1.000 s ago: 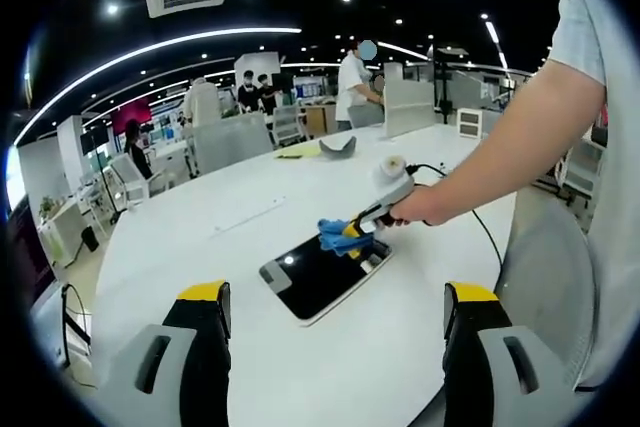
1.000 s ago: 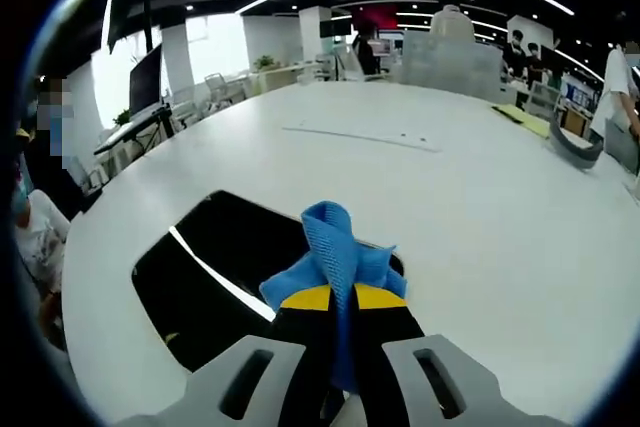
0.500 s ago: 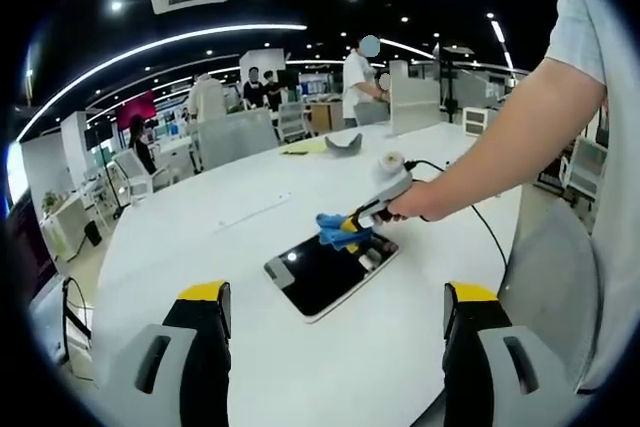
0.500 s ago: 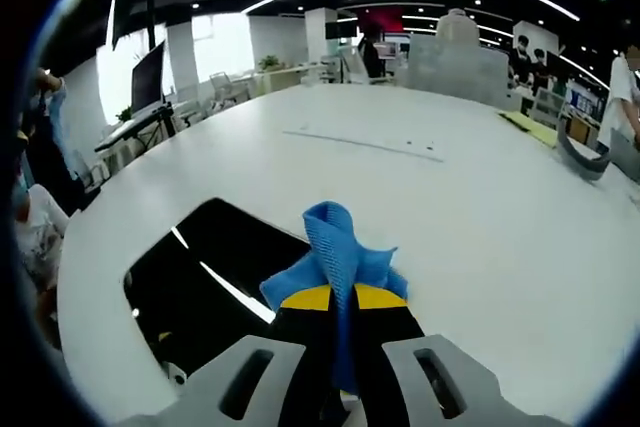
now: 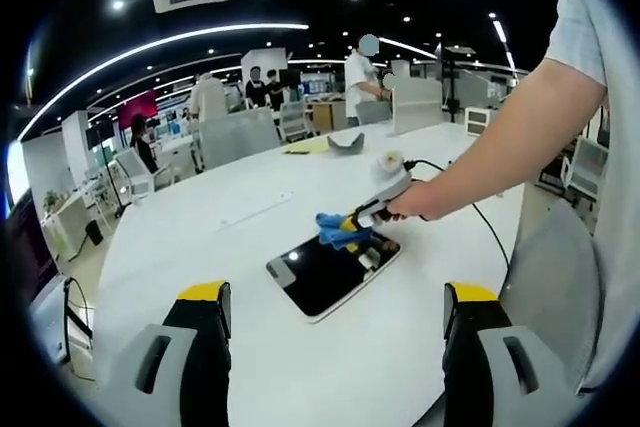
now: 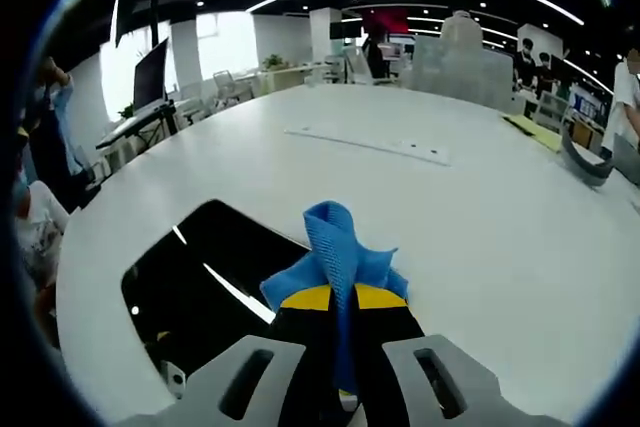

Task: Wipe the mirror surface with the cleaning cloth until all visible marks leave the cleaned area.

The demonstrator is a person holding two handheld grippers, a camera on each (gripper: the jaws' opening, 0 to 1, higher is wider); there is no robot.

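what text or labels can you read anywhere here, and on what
None can be read.
The mirror lying on the white table shows reflected ceiling lights, no print.
The blue cleaning cloth, clamped in the right gripper, bears no label.
The magenta wall panel far across the office is too small and blurred to show any lettering.

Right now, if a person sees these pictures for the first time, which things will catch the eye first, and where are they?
The bright blue cloth stands out first, pinched in the shut right tool over the near edge of the mirror. The mirror is a dark, glossy rectangle lying flat on the big white table, reflecting ceiling lights. In the left gripper view, the left tool stands wide open and empty, facing the mirror from a distance.
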